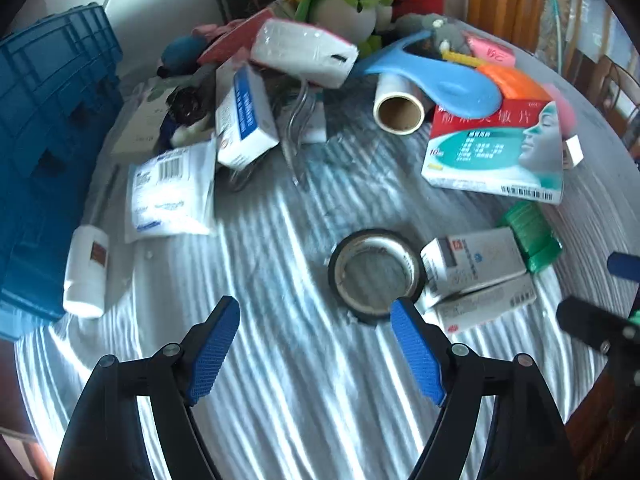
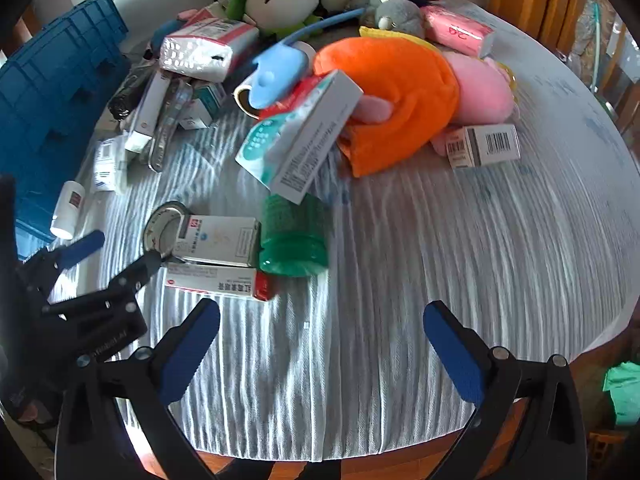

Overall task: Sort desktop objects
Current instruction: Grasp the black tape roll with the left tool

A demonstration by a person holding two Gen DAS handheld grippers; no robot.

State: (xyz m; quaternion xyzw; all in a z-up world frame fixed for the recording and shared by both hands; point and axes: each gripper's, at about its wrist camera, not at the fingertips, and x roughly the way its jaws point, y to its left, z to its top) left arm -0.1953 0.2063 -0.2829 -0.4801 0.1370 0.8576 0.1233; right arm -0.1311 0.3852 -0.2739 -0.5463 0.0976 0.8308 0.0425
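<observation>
Tape, the flat black roll (image 1: pixel 376 274) on our striped counter (image 1: pixel 280 264), lies just ahead of our left tool (image 1: pixel 316 316), touching its right finger. Both tools, left and right (image 2: pixel 322 320), stand wide apart and hold nothing.

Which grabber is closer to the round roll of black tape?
Left. The left gripper hangs open just in front of the black tape roll, one fingertip at its rim. The right gripper, open too, is farther off, past the medicine boxes.
</observation>
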